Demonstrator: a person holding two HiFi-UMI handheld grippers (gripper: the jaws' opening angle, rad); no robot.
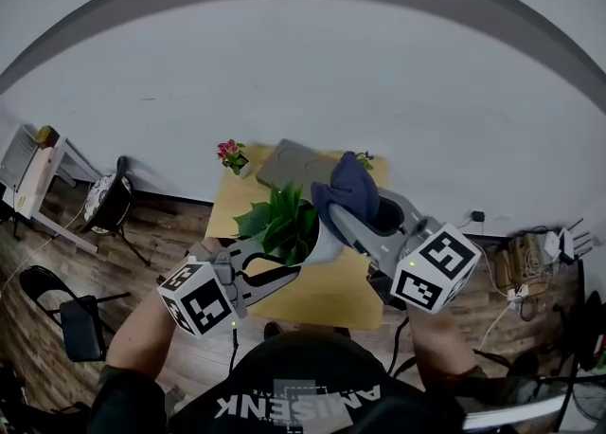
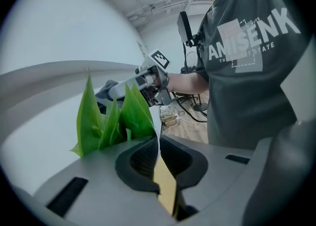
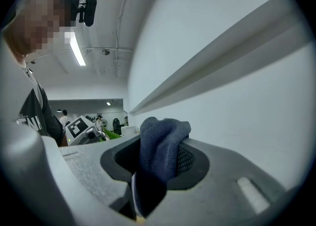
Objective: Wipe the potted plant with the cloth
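The potted plant, with broad green leaves in a white pot, is held up over the yellow table. My left gripper is shut on the pot's thin white rim, with the leaves standing just beyond its jaws. My right gripper is shut on a dark blue cloth, bunched between its pads. The cloth hangs at the plant's right side, close to the leaves; I cannot tell whether it touches them. The right gripper also shows behind the leaves in the left gripper view.
A small pot of red flowers, a grey flat pad and a tiny green plant stand along the table's far edge by the white wall. Black chairs are on the floor at left, and cables at right.
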